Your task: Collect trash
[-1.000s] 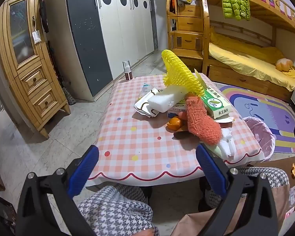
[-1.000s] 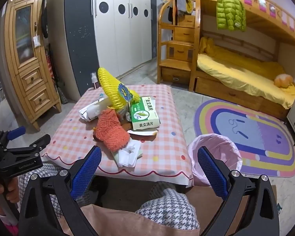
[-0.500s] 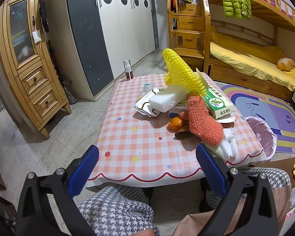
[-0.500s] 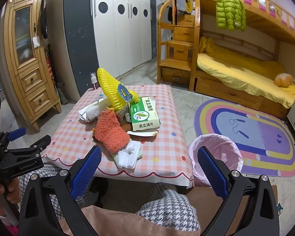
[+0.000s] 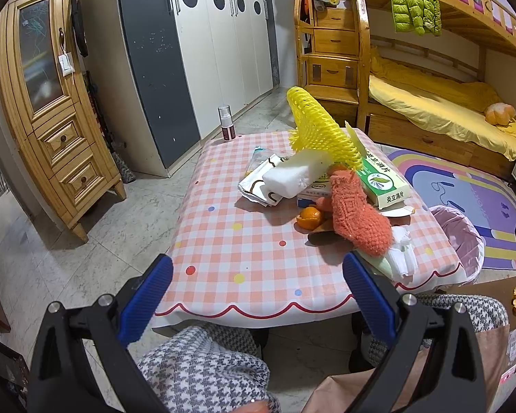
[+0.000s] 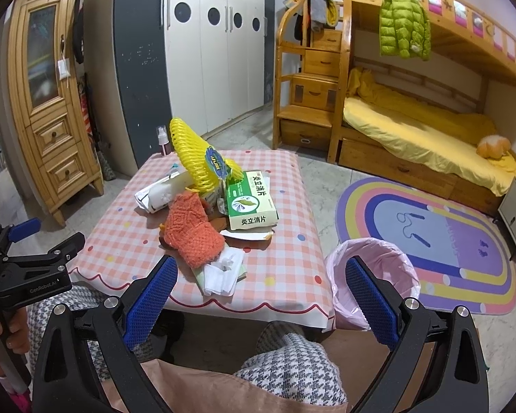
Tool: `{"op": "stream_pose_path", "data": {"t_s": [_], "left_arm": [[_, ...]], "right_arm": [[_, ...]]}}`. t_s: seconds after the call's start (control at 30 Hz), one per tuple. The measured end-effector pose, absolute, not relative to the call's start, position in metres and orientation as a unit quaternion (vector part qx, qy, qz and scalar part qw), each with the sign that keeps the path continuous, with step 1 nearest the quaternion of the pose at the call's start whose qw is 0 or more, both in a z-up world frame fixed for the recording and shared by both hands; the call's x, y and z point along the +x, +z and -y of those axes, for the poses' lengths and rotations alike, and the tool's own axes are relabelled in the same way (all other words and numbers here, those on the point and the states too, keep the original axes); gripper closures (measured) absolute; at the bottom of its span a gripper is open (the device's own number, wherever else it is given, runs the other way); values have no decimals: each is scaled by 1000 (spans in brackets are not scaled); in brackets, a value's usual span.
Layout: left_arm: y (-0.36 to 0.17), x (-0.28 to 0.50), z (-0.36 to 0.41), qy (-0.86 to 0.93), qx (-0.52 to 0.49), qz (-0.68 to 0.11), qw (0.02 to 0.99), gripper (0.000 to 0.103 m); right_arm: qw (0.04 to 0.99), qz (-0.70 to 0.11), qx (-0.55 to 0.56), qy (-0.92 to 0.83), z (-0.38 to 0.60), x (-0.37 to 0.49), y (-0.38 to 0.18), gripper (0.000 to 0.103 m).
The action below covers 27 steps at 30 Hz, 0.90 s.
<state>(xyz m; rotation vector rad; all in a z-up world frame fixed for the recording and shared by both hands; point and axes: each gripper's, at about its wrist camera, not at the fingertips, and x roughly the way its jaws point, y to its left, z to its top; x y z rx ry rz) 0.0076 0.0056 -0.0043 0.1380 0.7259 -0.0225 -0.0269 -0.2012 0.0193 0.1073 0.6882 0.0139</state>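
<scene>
A pile of trash lies on the checked tablecloth [image 5: 237,241]: a yellow foam net [image 5: 321,129] [image 6: 196,158], an orange foam net [image 5: 357,216] [image 6: 191,229], a green-and-white box [image 5: 383,180] [image 6: 251,201], a white foam block [image 5: 292,175], orange peel [image 5: 309,216] and white tissues [image 6: 223,272]. A pink-lined bin [image 6: 371,278] [image 5: 459,237] stands by the table's right edge. My left gripper [image 5: 256,292] is open near the table's front edge. My right gripper [image 6: 261,292] is open too, between the tissues and the bin. Neither holds anything.
A small spray bottle [image 5: 226,127] stands at the table's far corner. A wooden cabinet [image 5: 51,110] is at the left, wardrobes behind, a bunk bed [image 6: 423,127] and a rainbow rug [image 6: 430,237] at the right. A person's checked-trouser knees [image 6: 292,364] are below the grippers.
Both views have drifted very slightly toward the table. The trash pile has not moved and both grippers stay open.
</scene>
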Motion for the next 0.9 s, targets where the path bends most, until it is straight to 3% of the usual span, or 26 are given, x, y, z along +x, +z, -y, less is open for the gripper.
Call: {"op": "stream_pose_path", "data": {"t_s": [0.9], "left_arm": [[-4, 7, -5, -11, 68, -354, 933, 7]], "right_arm": [[940, -337, 50, 6, 200, -28, 22, 6]]}}
